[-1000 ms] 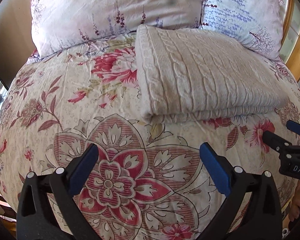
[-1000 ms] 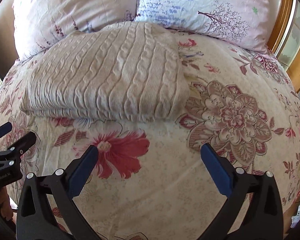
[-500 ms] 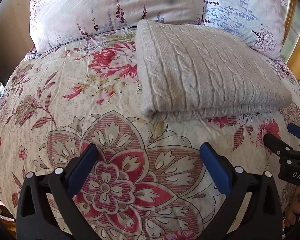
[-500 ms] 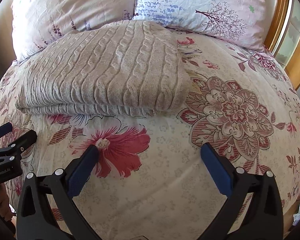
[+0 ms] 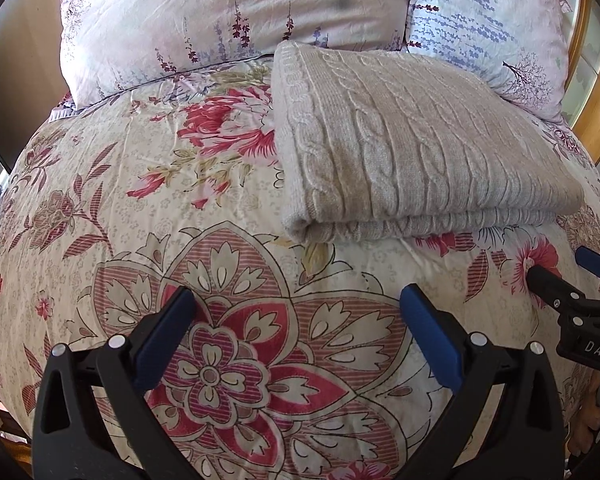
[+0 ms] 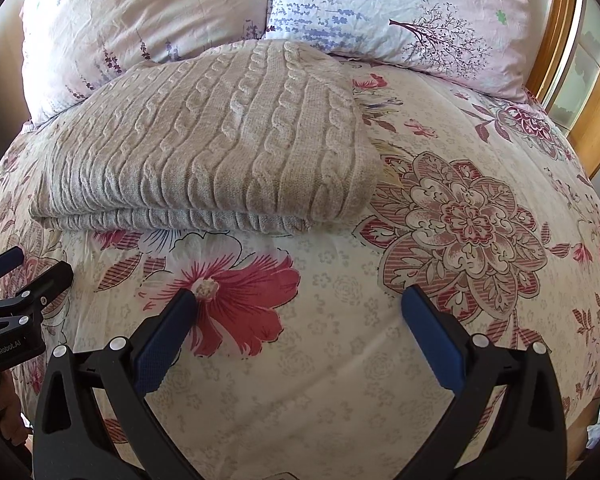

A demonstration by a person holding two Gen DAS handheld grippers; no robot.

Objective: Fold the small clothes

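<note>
Because the beige cable-knit sweater (image 5: 412, 148) already lies as a compact rectangle with its layered edge facing the cameras, the folding looks largely done, and both tools sit clear of it. In the left wrist view the sweater fills the upper right of the frame, resting on the floral bedspread (image 5: 204, 216) with its far edge touching the pillows (image 5: 228, 12) at the top; in the right wrist view it sits in the upper left, likely parked there to leave the nearer bedspread free for the next garment. No other garment is in view.

The left gripper (image 5: 296, 320) hovers low in the frame over a large pink medallion print, jaws spread wide and holding nothing. The right gripper (image 6: 298, 320) hangs likewise at the bottom of its view over a red flower, jaws also spread and empty. Each tool shows at the lower side edge of the other's view, so the two are held side by side, near the sweater's front edge but apart from it. That stance suits either a final straightening of the stacked edge or a release after placing; I cannot tell which.
</note>
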